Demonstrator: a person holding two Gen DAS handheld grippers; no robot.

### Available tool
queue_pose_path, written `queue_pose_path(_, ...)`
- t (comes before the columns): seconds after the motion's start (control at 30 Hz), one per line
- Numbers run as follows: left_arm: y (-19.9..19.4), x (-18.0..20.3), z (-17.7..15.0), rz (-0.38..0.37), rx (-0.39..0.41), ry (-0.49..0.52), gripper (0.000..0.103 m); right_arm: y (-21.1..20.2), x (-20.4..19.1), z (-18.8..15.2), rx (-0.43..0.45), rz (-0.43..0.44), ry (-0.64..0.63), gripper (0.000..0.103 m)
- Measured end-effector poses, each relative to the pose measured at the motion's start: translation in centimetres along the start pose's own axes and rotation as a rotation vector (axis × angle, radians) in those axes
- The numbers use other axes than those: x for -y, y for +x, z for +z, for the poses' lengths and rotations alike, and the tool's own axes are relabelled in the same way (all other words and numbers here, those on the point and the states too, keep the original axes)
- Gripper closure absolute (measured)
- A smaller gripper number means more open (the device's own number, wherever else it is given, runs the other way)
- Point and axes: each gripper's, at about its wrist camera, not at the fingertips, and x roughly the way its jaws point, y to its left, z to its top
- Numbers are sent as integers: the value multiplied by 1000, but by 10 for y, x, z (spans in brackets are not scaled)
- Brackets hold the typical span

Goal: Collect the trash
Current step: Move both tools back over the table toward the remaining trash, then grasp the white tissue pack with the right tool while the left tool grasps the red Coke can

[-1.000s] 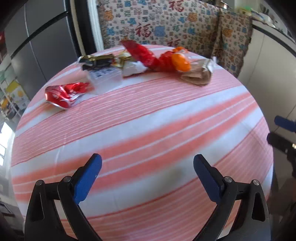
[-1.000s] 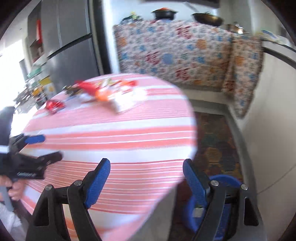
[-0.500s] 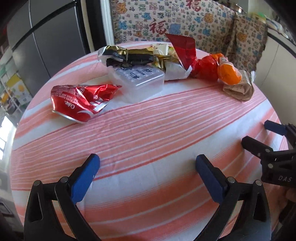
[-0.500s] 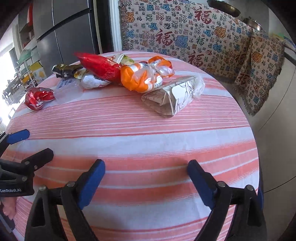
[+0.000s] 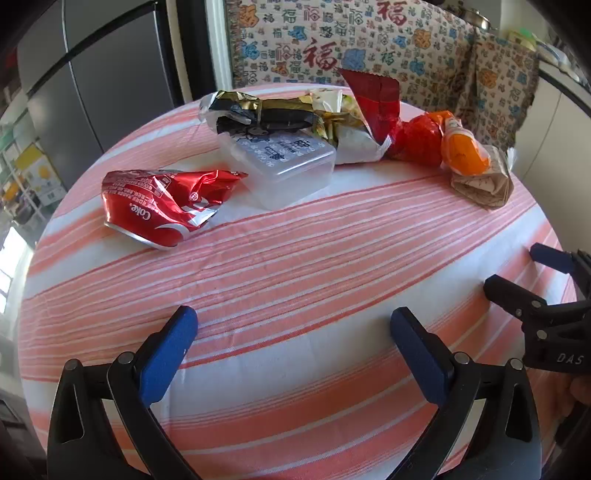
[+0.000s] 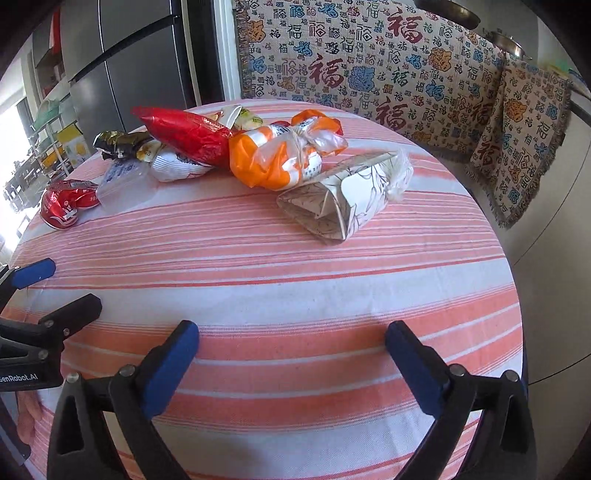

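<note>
Striped table (image 5: 295,266) | trash closer than a second ago: crushed can (image 5: 166,203), paper box (image 6: 343,195) | left gripper (image 5: 293,332), right gripper (image 6: 291,343) gaping, empty, right just widened | pickup not yet begun

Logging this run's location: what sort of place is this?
Most likely a home kitchen or dining area. A round table under a striped cloth holds food trash such as a crushed Coke can, a large grey fridge stands behind it, and pans sit on a cloth-draped counter.
</note>
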Motion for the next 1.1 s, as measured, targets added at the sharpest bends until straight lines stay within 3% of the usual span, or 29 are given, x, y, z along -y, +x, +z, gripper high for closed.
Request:
queue_pose_path(0.13,-1,-1,-1,-2,0,-1,0,-3,3,-1,6,13,12,0)
queue_pose_path(0.3,-1,0,-2,1,0,-2,0,-14,36,8,76,5,159,2)
queue_pose_path(0.47,-1,0,-2,1,1,-3,0,14,44,37,2,0,127,2)
queue_pose_path(0.63,-1,1,-2,3,1,-4,0,24,67,46,-2,-82,144,27)
queue_pose_path(0.7,-1,1,-2,3,1,-4,0,20,85,40,-1,-107,162,32)
queue_pose_path(0.77,-1,1,-3,3,1,-4,0,16,103,36,-1,-172,174,32)
queue_pose_path(0.83,-1,1,-2,4,1,-5,0,13,121,32,-14,-178,200,32)
queue_pose_path(0.97,-1,2,-3,5,2,-5,0,1,122,24,-14,-94,196,30)
queue_pose_path(1.03,-1,2,-3,5,2,-6,0,1,107,26,-6,-28,153,20)
queue_pose_path(1.1,-2,2,-3,5,2,-6,0,8,91,33,-13,-43,89,20)
